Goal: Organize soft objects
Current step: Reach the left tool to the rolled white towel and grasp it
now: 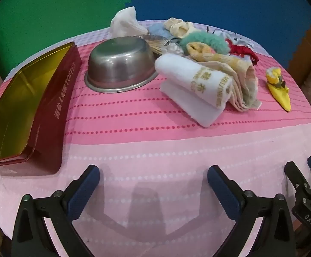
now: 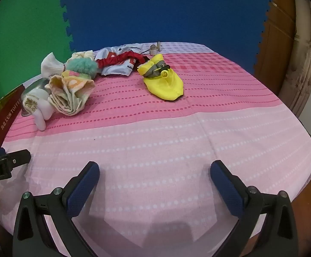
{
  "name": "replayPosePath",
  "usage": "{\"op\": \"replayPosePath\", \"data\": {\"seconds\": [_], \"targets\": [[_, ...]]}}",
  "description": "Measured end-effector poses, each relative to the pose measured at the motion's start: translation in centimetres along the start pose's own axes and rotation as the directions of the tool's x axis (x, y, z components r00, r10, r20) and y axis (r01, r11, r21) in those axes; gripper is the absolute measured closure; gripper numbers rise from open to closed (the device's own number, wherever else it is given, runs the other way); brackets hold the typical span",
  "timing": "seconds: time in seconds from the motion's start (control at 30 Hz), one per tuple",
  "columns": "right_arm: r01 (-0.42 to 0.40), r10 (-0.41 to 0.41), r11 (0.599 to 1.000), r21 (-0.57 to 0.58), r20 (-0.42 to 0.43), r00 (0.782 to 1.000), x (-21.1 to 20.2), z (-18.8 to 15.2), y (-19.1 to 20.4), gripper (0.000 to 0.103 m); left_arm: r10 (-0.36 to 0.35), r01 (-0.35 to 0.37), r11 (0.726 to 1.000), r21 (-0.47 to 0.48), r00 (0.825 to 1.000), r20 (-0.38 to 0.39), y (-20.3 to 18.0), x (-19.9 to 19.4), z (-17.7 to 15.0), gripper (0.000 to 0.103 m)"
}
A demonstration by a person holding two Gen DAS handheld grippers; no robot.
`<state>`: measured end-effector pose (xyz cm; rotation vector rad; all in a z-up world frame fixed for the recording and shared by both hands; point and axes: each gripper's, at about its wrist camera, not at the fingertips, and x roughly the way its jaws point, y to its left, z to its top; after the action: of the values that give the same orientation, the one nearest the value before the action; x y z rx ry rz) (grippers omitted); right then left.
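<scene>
Start of sorting, nothing grasped; left gripper [image 1: 153, 180] and right gripper [image 2: 155, 175] fingers wide, empty. Rolled white embroidered towel [image 1: 195, 81] ahead of left fingers, right of upturned steel bowl [image 1: 119, 64]. Next: reach forward, close on towel

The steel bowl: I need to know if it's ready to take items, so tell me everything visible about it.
The steel bowl is round, plain brushed metal with a flat base and a rolled rim. It sits upside down, rim on the pink tablecloth, between the red toffee tin and the rolled white towel, whose end appears to meet its rim. A white cloth lies behind. Nothing rests on it.
</scene>
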<state>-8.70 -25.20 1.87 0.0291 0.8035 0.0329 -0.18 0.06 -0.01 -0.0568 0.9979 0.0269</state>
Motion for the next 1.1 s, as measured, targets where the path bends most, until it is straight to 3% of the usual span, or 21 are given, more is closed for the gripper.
{"op": "replayPosePath", "data": {"seconds": [0.27,0.3,0.53,0.73,1.1], "targets": [[-0.005,0.005,1.0,-0.003,-0.002,1.0,-0.1,0.0,-0.1,0.0,-0.059,0.053,0.997,0.054,0.992,0.109,1.4,-2.8,-2.1,0.0],[-0.006,0.006,1.0,-0.003,-0.002,1.0,-0.1,0.0,-0.1,0.0,-0.022,0.021,1.0,0.016,0.999,0.049,1.8,-3.0,-1.6,0.0],[-0.002,0.002,1.0,-0.003,0.0,1.0,-0.1,-0.2,-0.1,0.0,-0.02,0.017,0.998,0.059,0.998,0.053,2.4,-4.6,-1.6,0.0],[0.0,0.0,1.0,-0.004,0.001,1.0,-0.1,-0.2,0.0,0.0,-0.012,0.01,0.997,0.077,1.0,0.021,0.3,-3.9,1.0,0.0],[-0.002,0.002,1.0,-0.004,0.003,1.0,-0.4,-0.1,0.2,0.0,-0.029,0.029,1.0,-0.005,1.0,0.013,-0.4,-2.2,3.2,0.0]]}}
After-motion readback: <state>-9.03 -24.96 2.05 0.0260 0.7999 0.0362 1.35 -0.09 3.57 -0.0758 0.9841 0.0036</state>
